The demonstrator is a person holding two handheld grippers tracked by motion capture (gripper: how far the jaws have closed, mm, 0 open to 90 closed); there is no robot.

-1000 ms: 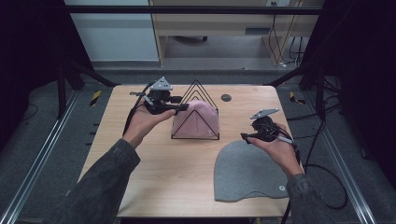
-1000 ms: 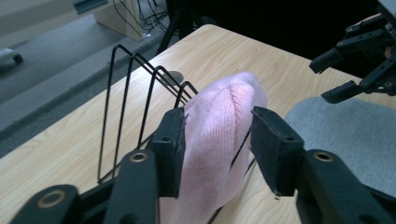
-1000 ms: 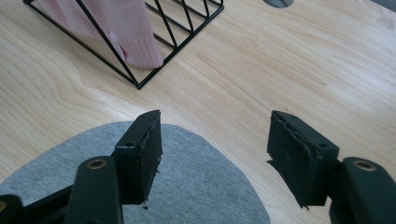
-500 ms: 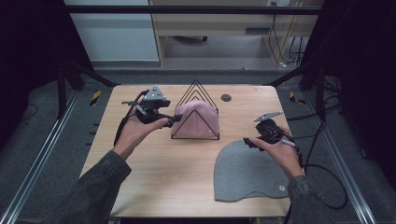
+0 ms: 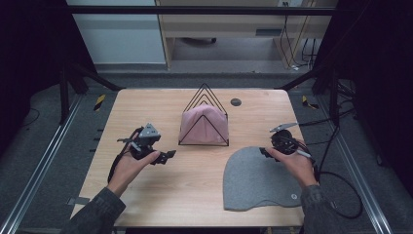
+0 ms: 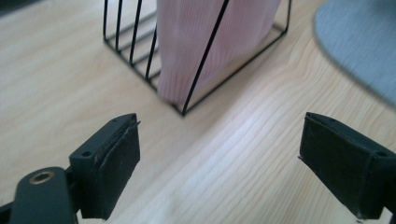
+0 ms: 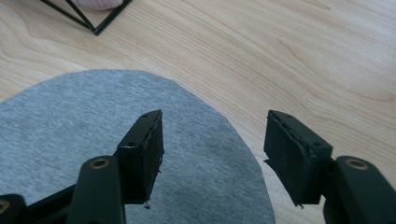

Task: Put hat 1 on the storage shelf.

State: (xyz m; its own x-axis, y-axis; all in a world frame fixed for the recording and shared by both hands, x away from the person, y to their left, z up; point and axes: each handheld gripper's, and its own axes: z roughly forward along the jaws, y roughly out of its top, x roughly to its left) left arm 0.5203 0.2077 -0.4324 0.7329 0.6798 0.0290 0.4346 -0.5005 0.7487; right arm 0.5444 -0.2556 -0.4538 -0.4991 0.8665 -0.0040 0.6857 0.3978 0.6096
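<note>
A pink knitted cloth hangs inside a black wire rack at the table's middle back; in the left gripper view the cloth and rack stand just ahead. My left gripper hovers left of the rack, open, its jaws just widened with nothing between them. A grey beanie lies flat at the front right. My right gripper hangs over the beanie's rounded top edge, open, its jaws having just narrowed, and they do not press the fabric.
A small dark round disc lies on the wooden table behind the rack. Black cables trail off the table's right side. Bare wood stretches between the two hands.
My left hand has drawn back from the rack, down and toward the front left, its jaws opening and leaving the pink cloth in the rack. The right hand has sunk slightly over the beanie.
</note>
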